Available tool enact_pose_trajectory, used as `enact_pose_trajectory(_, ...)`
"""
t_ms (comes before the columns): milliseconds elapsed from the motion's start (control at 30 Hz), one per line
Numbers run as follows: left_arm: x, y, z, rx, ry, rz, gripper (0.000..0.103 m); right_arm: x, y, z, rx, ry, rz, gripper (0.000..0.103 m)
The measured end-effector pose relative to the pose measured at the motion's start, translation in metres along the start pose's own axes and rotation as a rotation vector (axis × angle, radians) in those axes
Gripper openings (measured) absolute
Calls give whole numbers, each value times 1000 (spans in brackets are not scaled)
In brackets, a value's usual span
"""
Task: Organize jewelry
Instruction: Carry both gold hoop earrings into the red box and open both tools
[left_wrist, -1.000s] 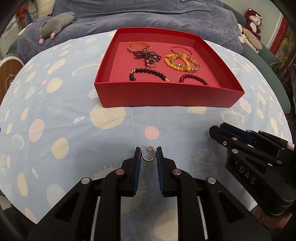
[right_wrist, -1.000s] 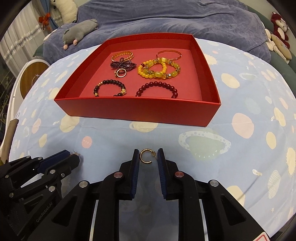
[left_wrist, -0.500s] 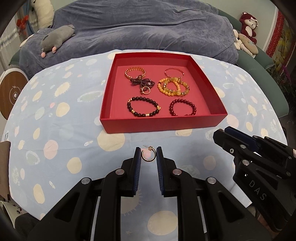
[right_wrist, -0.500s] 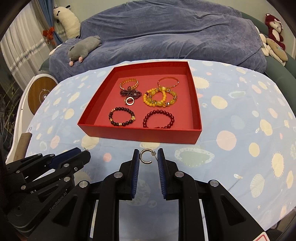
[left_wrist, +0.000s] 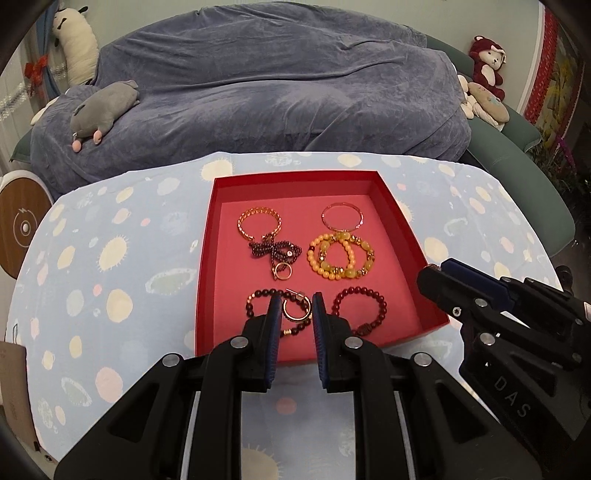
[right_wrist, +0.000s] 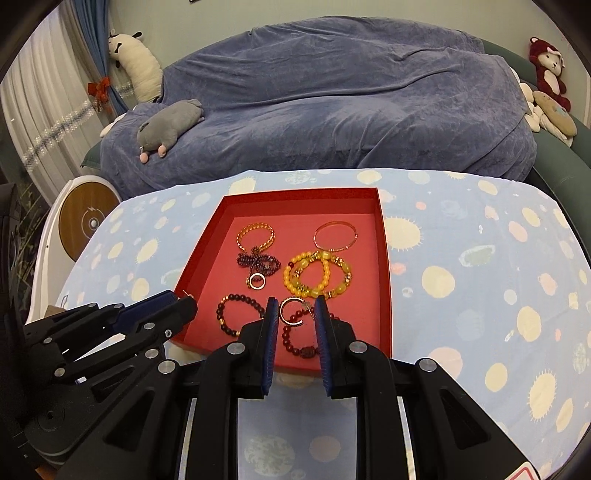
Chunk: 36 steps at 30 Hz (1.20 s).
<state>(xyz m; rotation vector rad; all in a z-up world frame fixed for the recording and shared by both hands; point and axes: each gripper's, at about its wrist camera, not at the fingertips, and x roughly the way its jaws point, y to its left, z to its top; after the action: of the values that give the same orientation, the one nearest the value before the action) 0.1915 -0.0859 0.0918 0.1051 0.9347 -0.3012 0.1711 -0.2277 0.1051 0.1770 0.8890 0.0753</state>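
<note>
— Right, what are you holding over the red box (left_wrist: 417, 254)?

— I'm gripping a gold hoop earring (left_wrist: 296, 310) in my left tool (left_wrist: 295, 308), and my right tool (right_wrist: 294, 312) is clamping its twin earring (right_wrist: 291, 313). Both are hanging above the bracelets (right_wrist: 317, 275).
</note>
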Motion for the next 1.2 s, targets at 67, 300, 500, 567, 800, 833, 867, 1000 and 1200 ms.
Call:
enact_pose_trajectory(67,9,0,8,1,1,1,17,9,-1,7,-4,2,-7,19)
enact_pose_trajectory(300,41,1,24,16,23,16,17,41,-6,17,5,24,-16,19)
enact_pose_trajectory(500,65,5,28,7,48,25,17,65,-10,19,6,50,-22,19)
enact_pose_trajectory(567,72,6,28,6,55,27,17,72,-11,18,6,58,-24,19)
enact_pose_trajectory(800,89,9,29,9,70,35,17,91,-15,16,17,78,-33,19)
enact_pose_trajectory(833,91,9,29,12,72,36,17,92,-16,16,18,80,-37,19)
enact_pose_trajectory(867,93,8,29,13,73,37,17,94,-16,15,21,82,-40,19)
enact_pose_trajectory(1000,98,8,29,16,76,40,17,99,-20,15,28,89,-45,19)
enact_pose_trajectory(1200,102,11,26,0,83,40,17,102,-18,14,19,93,-52,20)
